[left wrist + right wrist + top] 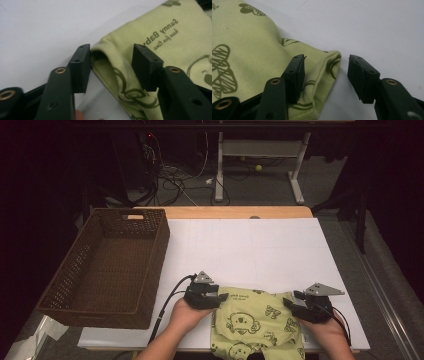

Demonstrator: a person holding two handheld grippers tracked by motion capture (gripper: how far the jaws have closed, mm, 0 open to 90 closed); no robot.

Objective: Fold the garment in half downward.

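A light green baby garment printed with monkeys and butterflies lies at the near edge of the white table cover, partly hanging over it. My left gripper is at the garment's upper left corner. In the left gripper view its jaws straddle a folded edge of the cloth with gaps showing, so it is open. My right gripper is at the upper right corner. There the cloth's corner sits between the jaws; the right pad stands apart from it, so it is open.
A brown wicker basket stands along the table's left side, with nothing in it. Beyond the table's far edge are cables and a desk's white legs on the floor. Bare white surface lies behind the garment.
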